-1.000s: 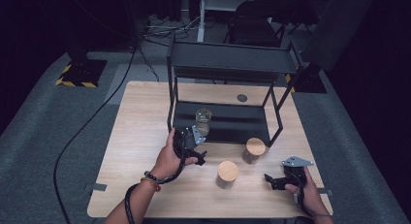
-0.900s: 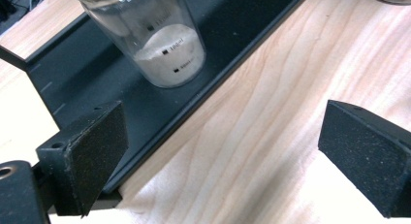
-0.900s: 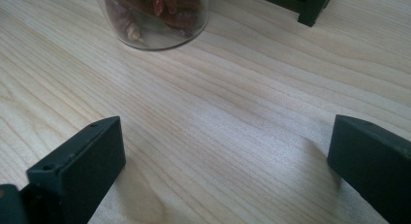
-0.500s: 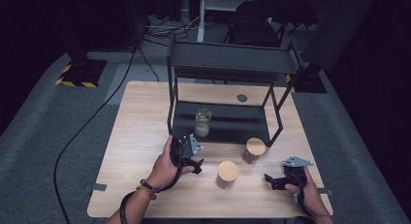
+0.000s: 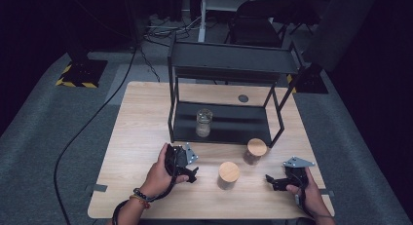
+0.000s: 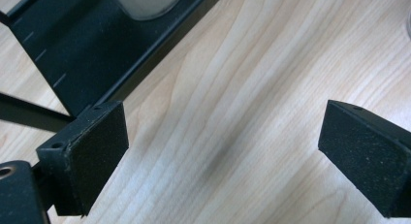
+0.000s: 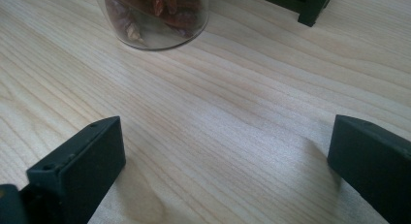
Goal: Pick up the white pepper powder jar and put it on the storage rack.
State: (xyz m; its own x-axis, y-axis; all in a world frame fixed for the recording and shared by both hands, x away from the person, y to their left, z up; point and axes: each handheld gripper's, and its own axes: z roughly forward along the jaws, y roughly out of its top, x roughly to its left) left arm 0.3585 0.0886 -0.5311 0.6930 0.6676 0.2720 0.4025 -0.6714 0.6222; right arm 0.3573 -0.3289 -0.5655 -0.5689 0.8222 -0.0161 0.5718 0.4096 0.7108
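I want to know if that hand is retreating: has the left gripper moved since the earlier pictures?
Yes. In the high view the left gripper has drawn back from the black shelf rack and its jar, toward the table's near edge.

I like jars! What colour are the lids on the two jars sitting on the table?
Light tan wood lids, best in the high view.

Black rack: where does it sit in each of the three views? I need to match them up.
High view: the black rack stands at the table's far middle, with a glass jar on its lower shelf.
Left gripper view: its lower shelf crosses the upper left, with the jar's base at the top edge.
Right gripper view: one foot of it shows at the top right.
Shared landmark: the light wooden table beneath the rack.
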